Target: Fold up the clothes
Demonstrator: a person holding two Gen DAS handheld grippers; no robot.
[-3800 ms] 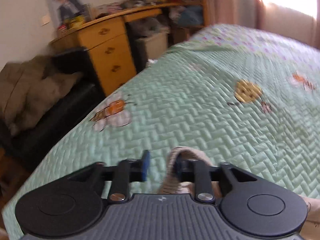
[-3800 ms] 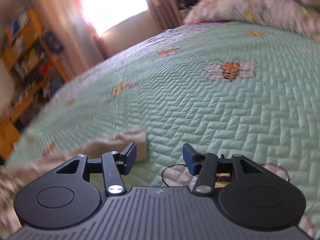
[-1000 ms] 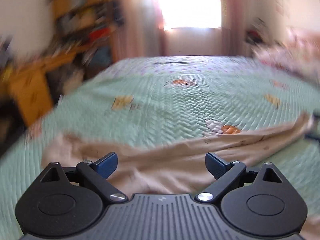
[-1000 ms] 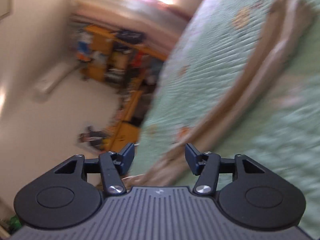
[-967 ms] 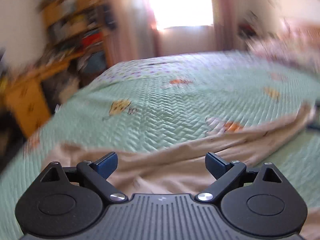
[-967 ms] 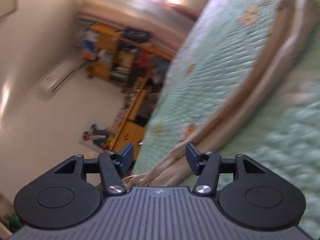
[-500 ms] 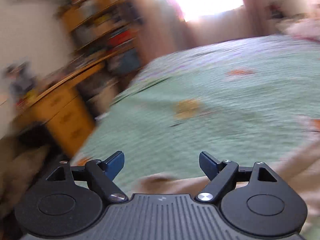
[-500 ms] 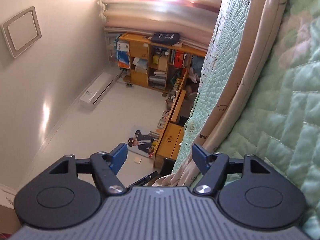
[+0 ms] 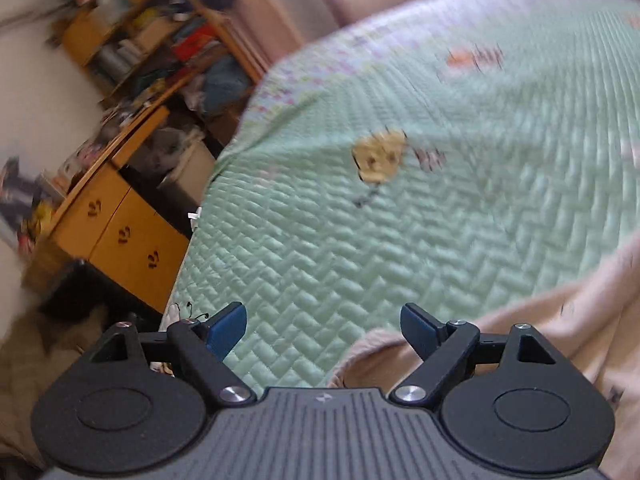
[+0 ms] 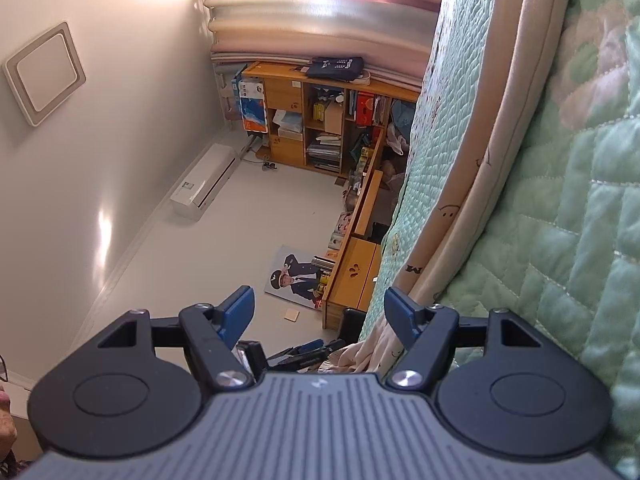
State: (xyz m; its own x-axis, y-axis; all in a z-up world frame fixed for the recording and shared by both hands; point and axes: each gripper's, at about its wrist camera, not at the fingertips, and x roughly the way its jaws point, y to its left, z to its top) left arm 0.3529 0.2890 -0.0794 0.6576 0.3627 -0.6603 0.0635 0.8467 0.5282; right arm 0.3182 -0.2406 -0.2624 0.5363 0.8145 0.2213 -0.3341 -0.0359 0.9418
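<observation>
Between folds: the beige garment (image 9: 568,320) lies stretched flat near the bed's (image 9: 400,240) front edge. Both the left gripper (image 9: 322,322) and right gripper (image 10: 318,310) have fingers apart, holding nothing; the right's just opened. Next, regrasp the ends. Only the right view shows the garment's whole length.

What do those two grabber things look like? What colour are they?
The left gripper and right gripper look the same: a grey ribbed body with a tiny white mark, two round black discs, black linkage arms with silver screws, and two blue-padded fingers. No cables or sleeves show.
</observation>
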